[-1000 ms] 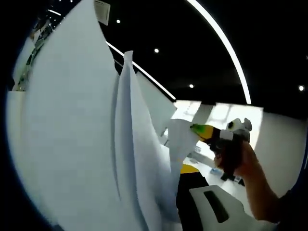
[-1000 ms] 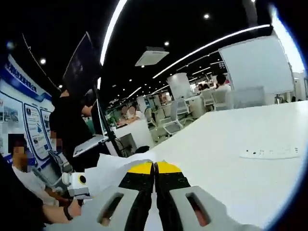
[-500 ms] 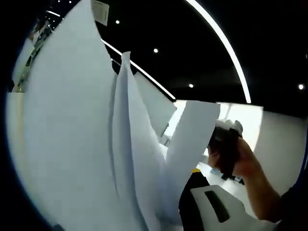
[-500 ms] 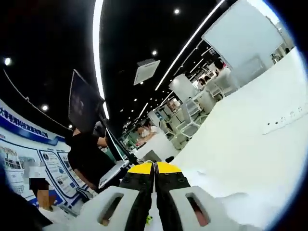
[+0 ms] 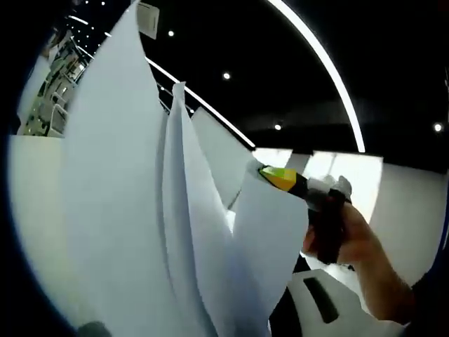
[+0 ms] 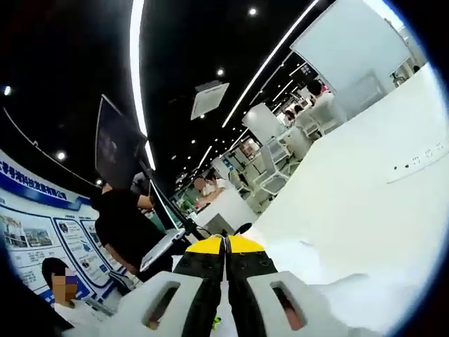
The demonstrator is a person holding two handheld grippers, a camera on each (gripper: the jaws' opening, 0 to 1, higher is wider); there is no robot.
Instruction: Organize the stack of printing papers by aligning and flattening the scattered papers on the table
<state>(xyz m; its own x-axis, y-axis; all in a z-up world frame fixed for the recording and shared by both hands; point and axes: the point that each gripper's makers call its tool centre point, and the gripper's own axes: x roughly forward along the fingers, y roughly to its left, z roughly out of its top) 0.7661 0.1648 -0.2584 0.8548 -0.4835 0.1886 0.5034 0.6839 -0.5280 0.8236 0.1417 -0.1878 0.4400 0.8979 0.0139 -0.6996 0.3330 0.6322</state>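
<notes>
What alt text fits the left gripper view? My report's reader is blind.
Several white sheets of paper stand fanned upright close to the camera. From the right, a hand holds the right tongs, whose yellow tips pinch the edge of one sheet under a dark ceiling.

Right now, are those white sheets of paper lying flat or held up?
Held up: the white sheets of paper stand on edge, fanned apart, and the right gripper pinches one sheet's top.

Right gripper (image 6: pixel 225 242) with black jaws, yellow tips, white slotted bases, left gripper (image 5: pixel 319 302) white, slotted, hand (image 5: pixel 349 235) bare
</notes>
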